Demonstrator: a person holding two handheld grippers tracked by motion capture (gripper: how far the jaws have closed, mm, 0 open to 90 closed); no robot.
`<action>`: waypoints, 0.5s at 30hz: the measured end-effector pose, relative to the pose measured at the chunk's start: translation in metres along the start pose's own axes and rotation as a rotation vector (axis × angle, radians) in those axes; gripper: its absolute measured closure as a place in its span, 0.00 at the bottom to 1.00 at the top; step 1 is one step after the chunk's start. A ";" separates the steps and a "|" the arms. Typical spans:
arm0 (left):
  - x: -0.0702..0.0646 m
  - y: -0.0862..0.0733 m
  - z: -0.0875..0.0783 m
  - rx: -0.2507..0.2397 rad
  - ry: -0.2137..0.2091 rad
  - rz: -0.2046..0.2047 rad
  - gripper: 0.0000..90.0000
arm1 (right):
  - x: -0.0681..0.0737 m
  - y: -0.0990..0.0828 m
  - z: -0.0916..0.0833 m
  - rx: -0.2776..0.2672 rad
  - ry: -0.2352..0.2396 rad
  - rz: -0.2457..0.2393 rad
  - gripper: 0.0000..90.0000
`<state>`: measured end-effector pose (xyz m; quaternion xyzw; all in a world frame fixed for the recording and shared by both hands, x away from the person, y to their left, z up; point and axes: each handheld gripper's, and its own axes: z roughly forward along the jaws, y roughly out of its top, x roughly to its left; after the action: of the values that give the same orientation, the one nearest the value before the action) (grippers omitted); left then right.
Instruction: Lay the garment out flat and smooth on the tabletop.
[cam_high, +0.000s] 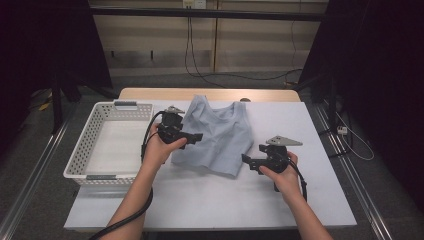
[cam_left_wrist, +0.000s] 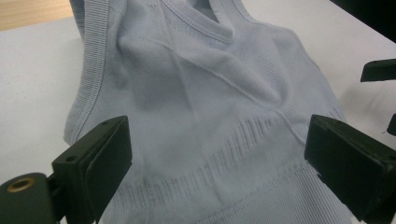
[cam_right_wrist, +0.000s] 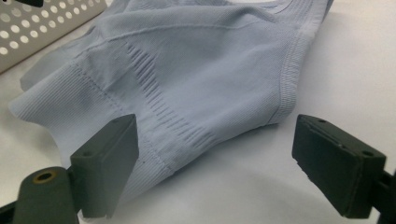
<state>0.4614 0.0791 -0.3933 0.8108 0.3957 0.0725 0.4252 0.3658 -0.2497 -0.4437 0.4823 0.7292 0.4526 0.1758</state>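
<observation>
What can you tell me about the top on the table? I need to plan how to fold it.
The top is a pale blue sleeveless knit with ribbed edging at neck, armholes and hem. It lies rumpled, not quite flat, on the white table, neck toward the far edge, beside a white basket. Nothing grips it; both hand-held grippers sit open by its sides.

We see a white-topped table (cam_high: 320, 200) with a wooden far edge, standing on grey carpet (cam_high: 395, 165). Black curtains (cam_high: 45, 45) flank a pale panelled wall (cam_high: 250, 45), where cables (cam_high: 200, 70) hang.
</observation>
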 end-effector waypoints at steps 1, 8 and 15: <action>0.000 -0.001 0.000 0.005 0.003 0.010 0.09 | 0.000 0.000 0.000 0.000 0.000 0.000 0.16; 0.000 -0.006 -0.004 0.006 0.014 0.016 0.09 | 0.004 0.000 -0.001 0.002 0.004 -0.011 0.16; 0.000 -0.008 -0.007 0.001 0.018 0.023 0.09 | 0.008 -0.004 0.001 0.016 0.003 -0.019 0.16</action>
<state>0.4535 0.0862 -0.3945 0.8148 0.3901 0.0845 0.4204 0.3606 -0.2431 -0.4460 0.4758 0.7378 0.4457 0.1750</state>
